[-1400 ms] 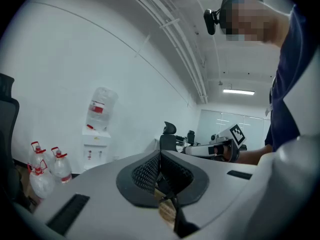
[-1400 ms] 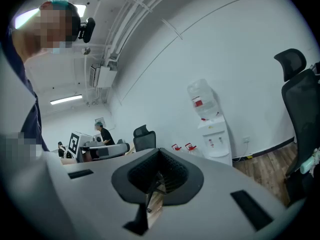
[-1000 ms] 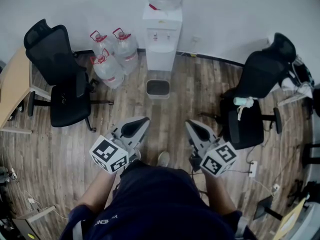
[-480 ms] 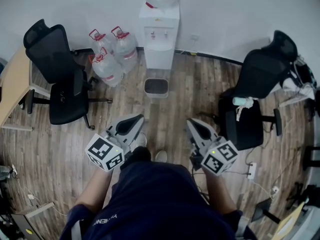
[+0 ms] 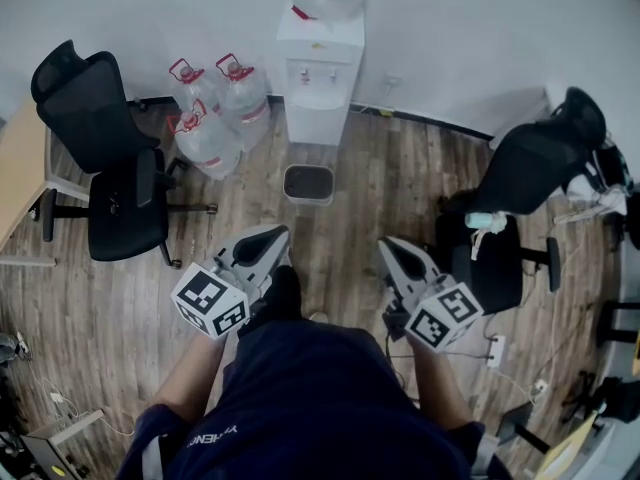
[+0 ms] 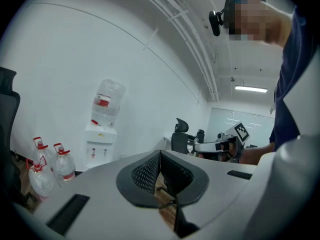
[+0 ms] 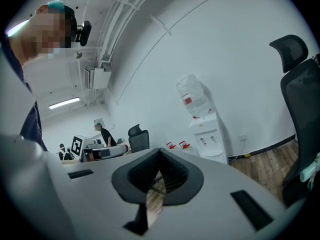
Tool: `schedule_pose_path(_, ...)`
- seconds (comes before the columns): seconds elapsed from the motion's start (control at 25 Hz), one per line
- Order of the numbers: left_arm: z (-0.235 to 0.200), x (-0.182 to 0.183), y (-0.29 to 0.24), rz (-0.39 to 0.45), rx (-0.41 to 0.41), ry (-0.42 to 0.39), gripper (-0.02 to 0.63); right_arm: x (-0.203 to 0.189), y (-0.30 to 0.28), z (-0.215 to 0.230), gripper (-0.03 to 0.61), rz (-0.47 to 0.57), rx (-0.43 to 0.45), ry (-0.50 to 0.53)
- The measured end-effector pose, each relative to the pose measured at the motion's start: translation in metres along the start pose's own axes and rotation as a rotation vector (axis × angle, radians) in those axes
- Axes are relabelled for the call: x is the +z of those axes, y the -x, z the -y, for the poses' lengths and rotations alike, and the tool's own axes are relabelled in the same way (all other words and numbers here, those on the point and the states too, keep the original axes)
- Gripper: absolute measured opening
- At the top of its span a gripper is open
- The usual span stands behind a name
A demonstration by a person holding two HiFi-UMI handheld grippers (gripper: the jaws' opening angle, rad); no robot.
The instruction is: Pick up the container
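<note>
Both claws are clenched on nothing: the left claw [image 5: 272, 243] and the right claw [image 5: 398, 253] are held side by side, each with its jaws together. Ahead of them, roughly midway between their tips, the one dark container [image 5: 308, 198] sits on the wooden floor [image 5: 350, 208], well apart from both. Just beyond it stands one white water dispenser [image 5: 318, 78]. Three water jugs [image 5: 205, 143] cluster ahead-left of the left claw. Two black office chairs flank the claws: the left chair [image 5: 110, 183] and the right chair [image 5: 530, 163].
</note>
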State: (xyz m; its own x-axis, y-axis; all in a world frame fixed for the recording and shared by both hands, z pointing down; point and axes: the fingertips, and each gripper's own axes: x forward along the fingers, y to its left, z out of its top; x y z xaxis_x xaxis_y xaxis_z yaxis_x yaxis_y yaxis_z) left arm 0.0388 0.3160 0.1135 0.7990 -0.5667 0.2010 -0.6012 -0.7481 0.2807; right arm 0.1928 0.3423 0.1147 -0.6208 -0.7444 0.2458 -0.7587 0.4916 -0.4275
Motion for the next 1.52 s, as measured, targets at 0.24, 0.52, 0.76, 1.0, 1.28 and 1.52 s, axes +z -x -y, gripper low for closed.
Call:
schedule_pose_path(0.24,-0.093,0.009,-0.033,-0.032,-0.013,0.031,0.026,0.016,-0.086,0.030,0.015,-0.039,-0.030,-0.013)
schedule_pose_path(0.52,-0.201,0.030,-0.059,-0.074,-0.042,0.049,0.026,0.049,-0.190,0.051,0.015,-0.084,-0.070,-0.013)
schedule_pose_path(0.76,-0.264,0.046,-0.080,-0.092,-0.071,0.033,0.026,0.068,-0.258,0.062,0.015,-0.115,-0.092,-0.010)
schedule_pose_path(1.0,-0.300,0.037,-0.096,-0.117,-0.070,0.056,0.026,0.063,-0.295,0.078,0.015,-0.171,-0.105,-0.021)
schedule_pose_path(1.28,-0.328,0.016,-0.121,-0.151,-0.043,0.115,0.026,0.057,-0.328,0.115,0.015,-0.228,-0.108,-0.013)
schedule_pose_path(1.52,-0.343,-0.010,-0.160,-0.193,0.007,0.162,0.026,0.045,-0.358,0.160,0.015,-0.306,-0.062,0.015)
